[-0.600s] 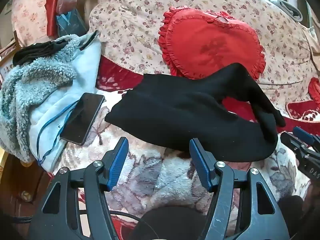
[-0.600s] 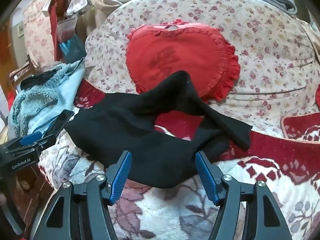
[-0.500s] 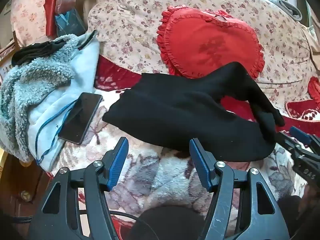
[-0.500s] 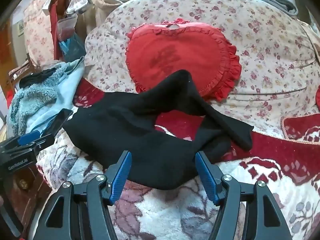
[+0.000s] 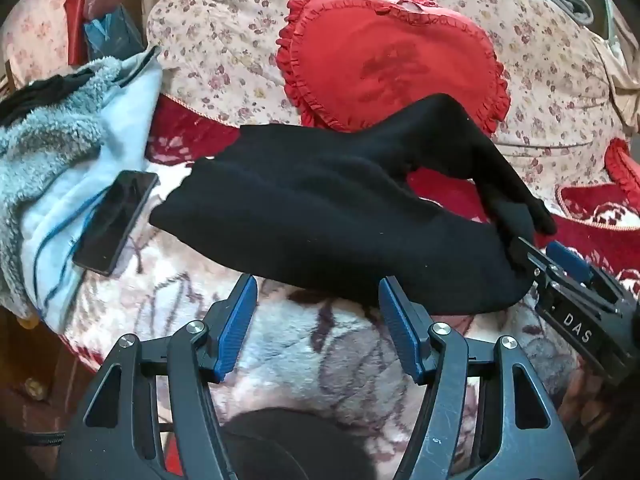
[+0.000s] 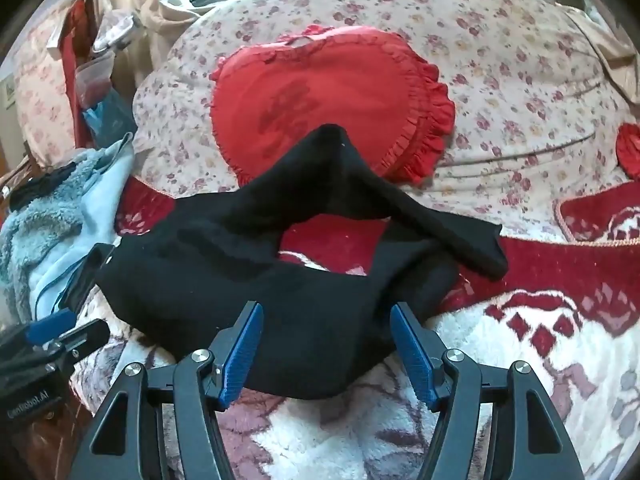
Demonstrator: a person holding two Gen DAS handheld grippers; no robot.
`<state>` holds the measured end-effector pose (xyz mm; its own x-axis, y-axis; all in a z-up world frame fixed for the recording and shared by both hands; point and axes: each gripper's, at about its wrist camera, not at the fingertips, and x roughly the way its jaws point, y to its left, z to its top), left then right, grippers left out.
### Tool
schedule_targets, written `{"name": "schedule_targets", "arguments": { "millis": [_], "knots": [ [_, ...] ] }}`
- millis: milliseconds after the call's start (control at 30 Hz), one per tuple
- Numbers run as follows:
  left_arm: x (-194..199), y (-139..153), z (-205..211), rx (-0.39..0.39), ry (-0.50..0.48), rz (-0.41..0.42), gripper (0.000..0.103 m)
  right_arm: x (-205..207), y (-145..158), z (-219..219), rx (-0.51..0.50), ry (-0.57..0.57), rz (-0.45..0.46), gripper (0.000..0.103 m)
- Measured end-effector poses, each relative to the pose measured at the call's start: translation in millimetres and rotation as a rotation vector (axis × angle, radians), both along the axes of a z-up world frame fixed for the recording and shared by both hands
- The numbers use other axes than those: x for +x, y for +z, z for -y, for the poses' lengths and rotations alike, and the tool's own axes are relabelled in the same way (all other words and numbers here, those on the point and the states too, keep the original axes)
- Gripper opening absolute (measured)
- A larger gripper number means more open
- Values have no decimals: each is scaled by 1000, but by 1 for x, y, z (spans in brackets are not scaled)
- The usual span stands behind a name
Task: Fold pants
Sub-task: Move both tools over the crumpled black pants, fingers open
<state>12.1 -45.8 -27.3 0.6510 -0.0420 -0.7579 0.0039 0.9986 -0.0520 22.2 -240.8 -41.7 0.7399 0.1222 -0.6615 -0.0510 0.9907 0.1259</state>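
Observation:
Black pants (image 5: pixel 320 216) lie crumpled on a fleecy white-and-red blanket (image 5: pixel 320 344). One leg rises against the red heart cushion (image 5: pixel 392 60) and folds back down to the right. My left gripper (image 5: pixel 317 284) is open, just short of the pants' near edge, with only blanket between its fingers. My right gripper (image 6: pixel 327 312) is open too, and the pants' (image 6: pixel 280 280) near edge lies between its blue pads without being pressed. In the left wrist view the right gripper (image 5: pixel 560 268) sits at the pants' right end. The right wrist view has the left gripper (image 6: pixel 60 332) at the lower left.
A dark phone (image 5: pixel 116 222) rests on a pale blue fleece garment (image 5: pixel 52 148) left of the pants. The floral sofa back (image 6: pixel 500 80) rises behind the cushion. The blanket drops off at the left over dark wood (image 5: pixel 24 380).
Both grippers have moved in toward the pants. The right one now straddles the near edge and shows larger at the pants' right end in the left wrist view. The pants have not shifted.

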Motion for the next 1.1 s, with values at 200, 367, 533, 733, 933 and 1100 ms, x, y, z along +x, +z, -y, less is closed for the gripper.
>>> {"name": "schedule_targets", "arguments": {
  "millis": [200, 367, 533, 733, 933, 1100],
  "knots": [
    [2, -14, 4, -56, 29, 0, 63, 3, -8, 12, 25, -33, 5, 65],
    [5, -38, 5, -46, 40, -50, 63, 7, -17, 19, 56, -62, -30, 65],
    [6, -41, 2, -83, 33, -44, 63, 10, -20, 20, 63, -65, -42, 65],
    [6, -39, 5, -84, 25, -30, 63, 13, -25, 16, 50, -51, -63, 65],
    [6, -37, 10, -62, 30, -19, 63, 15, -28, 18, 54, -55, -83, 65],
    [5, -37, 11, -54, 32, -16, 63, 16, -30, 19, 58, -58, -93, 65]
  ]
}}
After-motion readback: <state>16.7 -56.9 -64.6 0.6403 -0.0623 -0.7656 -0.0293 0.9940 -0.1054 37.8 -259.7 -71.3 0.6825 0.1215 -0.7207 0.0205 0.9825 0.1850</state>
